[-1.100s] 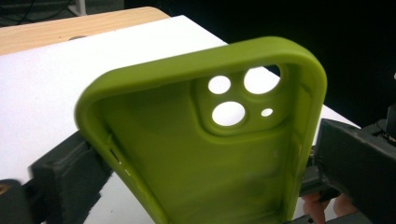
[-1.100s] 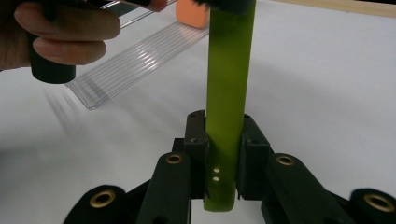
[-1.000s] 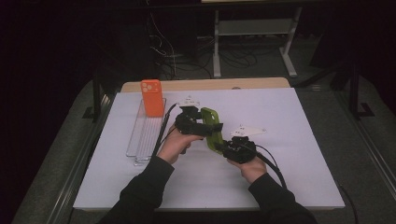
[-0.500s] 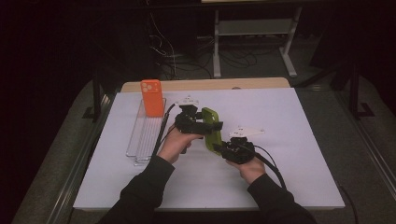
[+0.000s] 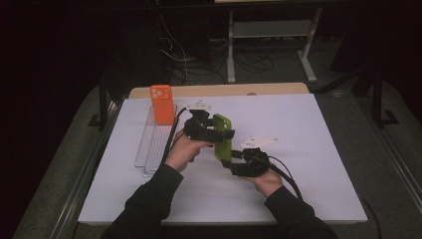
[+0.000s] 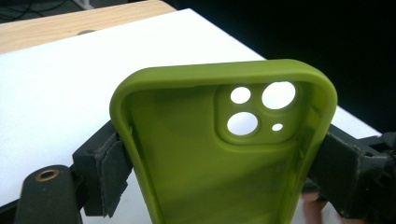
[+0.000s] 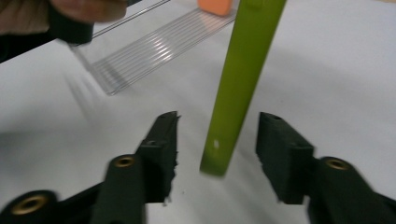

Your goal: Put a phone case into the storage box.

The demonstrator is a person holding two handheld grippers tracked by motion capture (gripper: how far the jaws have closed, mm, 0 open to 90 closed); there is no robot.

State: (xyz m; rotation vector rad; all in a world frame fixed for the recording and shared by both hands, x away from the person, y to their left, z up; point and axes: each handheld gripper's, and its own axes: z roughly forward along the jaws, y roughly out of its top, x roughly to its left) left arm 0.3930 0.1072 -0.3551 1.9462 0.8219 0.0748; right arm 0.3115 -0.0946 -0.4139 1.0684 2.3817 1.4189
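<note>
In the high view, the left gripper (image 5: 215,130) holds a green phone case (image 5: 223,137) upright on edge above the white desk (image 5: 308,149), its fingers clamped on the case's two long sides near the upper end, with the person's left hand (image 5: 183,151) behind it. The right gripper (image 5: 238,160) sits just beside and below the case's lower end, held by the right hand (image 5: 265,178); from here its fingers are too small to tell how they stand. Well apart from both sets of fingers, on the left gripper's far side, an orange phone case (image 5: 162,103) stands upright at the far end of a clear plastic tray (image 5: 152,144). In the left gripper view, the green phone case (image 6: 224,154) rises between the fingers (image 6: 108,168) with its hollow inside facing the camera and the camera cutouts toward the top right; the padded fingers press against both outer edges, one on each side. In the right gripper view, the right gripper (image 7: 217,140) has its fingers (image 7: 166,140) spread apart, and the green phone case (image 7: 240,79) hangs edge-on in the gap between them, its lower corner near the fingertips and touching neither one. Beyond the fingers lie the clear plastic tray (image 7: 140,56) and the orange phone case (image 7: 215,5) at its far end.
</note>
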